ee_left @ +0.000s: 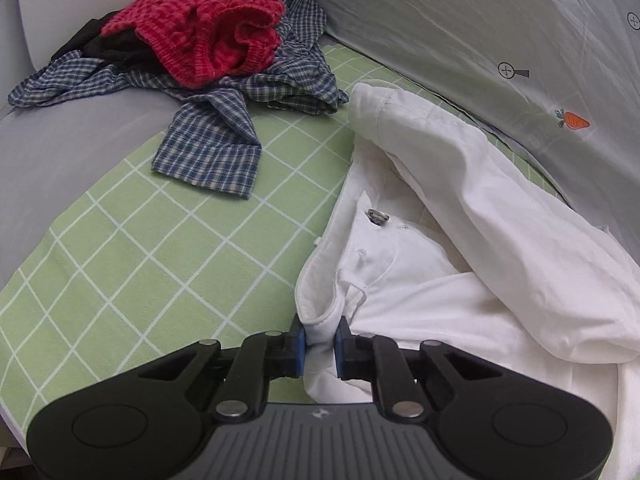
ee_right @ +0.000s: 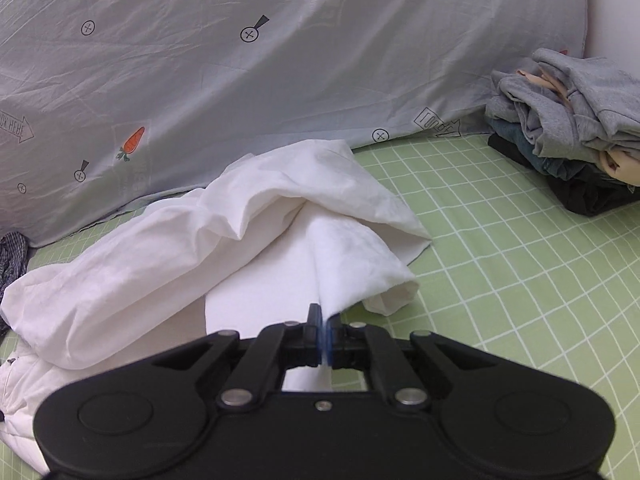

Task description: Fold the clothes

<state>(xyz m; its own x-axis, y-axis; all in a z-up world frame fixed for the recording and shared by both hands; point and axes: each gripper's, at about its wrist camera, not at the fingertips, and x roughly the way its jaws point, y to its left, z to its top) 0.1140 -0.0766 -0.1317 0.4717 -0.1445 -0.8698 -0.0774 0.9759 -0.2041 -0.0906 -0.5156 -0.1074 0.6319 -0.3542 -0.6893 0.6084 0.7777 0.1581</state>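
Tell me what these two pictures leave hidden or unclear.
- Black garment, left wrist view: mostly buried under the red knit; type unclear.
- White trousers: lower right cut off by the frame and the left tool.
- Folded stack, right wrist view: cut off by the right edge.

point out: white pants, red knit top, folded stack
white pants (ee_left: 460, 184): left wrist view, upper leg fabric.
red knit top (ee_left: 208, 36): left wrist view, middle of crumpled body.
folded stack (ee_right: 568, 128): right wrist view, grey top garment.
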